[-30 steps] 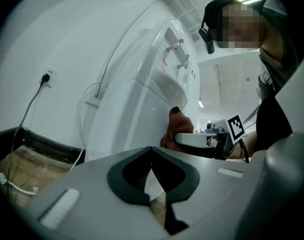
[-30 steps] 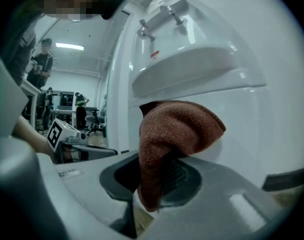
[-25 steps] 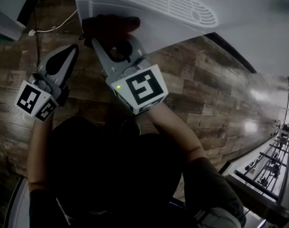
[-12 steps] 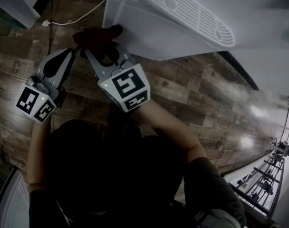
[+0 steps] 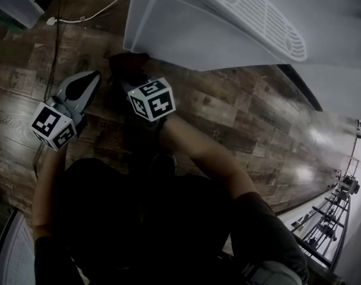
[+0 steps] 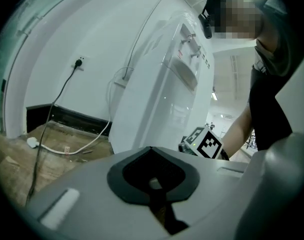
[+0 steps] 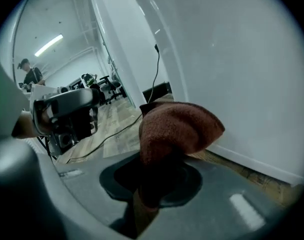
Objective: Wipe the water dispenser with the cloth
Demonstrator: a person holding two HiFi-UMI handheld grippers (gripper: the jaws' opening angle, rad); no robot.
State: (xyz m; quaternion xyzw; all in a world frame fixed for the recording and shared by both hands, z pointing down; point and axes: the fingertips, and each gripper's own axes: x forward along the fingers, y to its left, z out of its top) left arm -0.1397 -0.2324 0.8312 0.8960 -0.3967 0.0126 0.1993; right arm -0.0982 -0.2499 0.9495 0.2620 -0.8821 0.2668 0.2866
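The white water dispenser [image 5: 198,34] fills the top of the head view, seen from above. A brown cloth [image 7: 177,126] is bunched between the jaws of my right gripper [image 7: 157,159], which is shut on it. The cloth lies close against the dispenser's white side panel [image 7: 232,74], low near the floor. In the head view the cloth [image 5: 127,61] shows dark at the panel's lower edge, ahead of my right gripper [image 5: 132,73]. To its left my left gripper [image 5: 92,77] is shut with nothing in it, apart from the dispenser [image 6: 167,94].
The floor is wood plank [image 5: 240,117]. A white cable with a plug [image 5: 79,19] lies on it left of the dispenser. A black cable [image 6: 67,89] runs up to a wall socket. A person [image 7: 29,74] and office chairs are far off.
My right gripper has moved lower along the dispenser's side with the cloth, and its marker cube has turned. The left gripper has stayed about where it was.
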